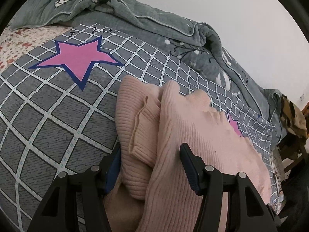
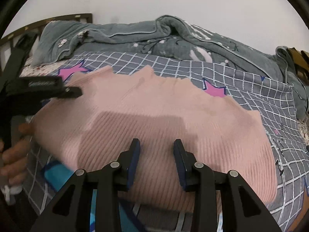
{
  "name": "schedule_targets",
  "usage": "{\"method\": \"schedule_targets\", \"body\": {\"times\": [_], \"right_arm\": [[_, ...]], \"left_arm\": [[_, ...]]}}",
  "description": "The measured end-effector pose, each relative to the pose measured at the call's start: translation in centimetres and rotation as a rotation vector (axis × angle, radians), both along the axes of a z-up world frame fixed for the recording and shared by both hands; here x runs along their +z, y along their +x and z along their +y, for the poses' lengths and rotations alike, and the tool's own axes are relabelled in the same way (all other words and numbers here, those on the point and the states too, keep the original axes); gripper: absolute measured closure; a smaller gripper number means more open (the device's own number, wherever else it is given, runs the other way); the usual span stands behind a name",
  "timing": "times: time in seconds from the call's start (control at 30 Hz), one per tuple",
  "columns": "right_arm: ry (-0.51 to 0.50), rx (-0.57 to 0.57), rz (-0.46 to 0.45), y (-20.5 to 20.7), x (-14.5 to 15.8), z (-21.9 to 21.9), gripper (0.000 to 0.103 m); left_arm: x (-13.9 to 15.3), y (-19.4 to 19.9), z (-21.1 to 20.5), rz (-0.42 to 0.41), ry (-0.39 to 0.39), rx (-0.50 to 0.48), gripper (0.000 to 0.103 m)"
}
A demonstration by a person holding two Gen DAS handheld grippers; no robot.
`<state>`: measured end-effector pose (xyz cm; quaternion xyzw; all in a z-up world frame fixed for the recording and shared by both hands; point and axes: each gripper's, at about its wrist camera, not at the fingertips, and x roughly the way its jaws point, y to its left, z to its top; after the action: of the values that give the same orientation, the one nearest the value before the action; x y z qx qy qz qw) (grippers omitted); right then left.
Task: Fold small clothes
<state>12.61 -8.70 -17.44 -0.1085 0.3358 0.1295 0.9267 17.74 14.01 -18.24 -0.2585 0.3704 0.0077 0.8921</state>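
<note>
A ribbed pink sweater (image 1: 193,125) lies on a grey checked bedsheet (image 1: 48,125). Its sleeve is folded in over the body. My left gripper (image 1: 151,166) is at the sweater's left edge, with a thick bunched fold pressed between its jaws. In the right wrist view the sweater (image 2: 154,100) spreads wide and blurred. My right gripper (image 2: 157,154) hovers just above its near part, open, with flat fabric behind the fingers and nothing pinched. The left gripper (image 2: 74,92) shows there at the sweater's left edge, with a hand (image 2: 11,154) on its handle.
A rumpled grey-green quilt (image 1: 154,19) runs along the far side of the bed against a white wall. A pink star print (image 1: 79,58) marks the sheet left of the sweater. A chair with bundled fabric (image 1: 293,116) stands past the bed's right end. A dark headboard (image 2: 58,19) is far left.
</note>
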Motion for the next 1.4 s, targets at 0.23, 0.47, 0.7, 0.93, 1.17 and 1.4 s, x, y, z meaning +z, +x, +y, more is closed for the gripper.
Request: {"method": "schedule_targets", "body": {"times": [0.23, 0.47, 0.7, 0.93, 1.17, 1.4], "right_arm": [[0.141, 0.054, 0.034, -1.1, 0.5, -2.2, 0.067], [0.144, 0.039, 0.027, 0.0, 0.5, -0.9, 0.067], [-0.009, 0.010, -0.034, 0.3, -0.2, 1.2, 0.067], [0.104, 0.084, -0.019, 0.3, 0.8, -1.1, 0.067], [0.275, 0.031, -0.053, 1.1, 3.4, -6.6, 0.067], [0.326, -0.057, -0.108, 1.3, 5.7, -12.2, 0.067]], "left_arm": [[-0.1, 0.1, 0.3, 0.008, -0.047, 0.061, 0.047], [-0.1, 0.1, -0.2, 0.005, -0.013, 0.046, 0.047], [-0.1, -0.5, 1.1, -0.001, -0.069, 0.040, 0.070], [0.6, -0.8, 1.1, -0.002, -0.078, 0.030, 0.079], [4.7, -0.7, -0.5, 0.005, -0.033, 0.039, 0.080], [11.1, 0.0, -5.3, 0.004, 0.075, -0.010, 0.081]]}}
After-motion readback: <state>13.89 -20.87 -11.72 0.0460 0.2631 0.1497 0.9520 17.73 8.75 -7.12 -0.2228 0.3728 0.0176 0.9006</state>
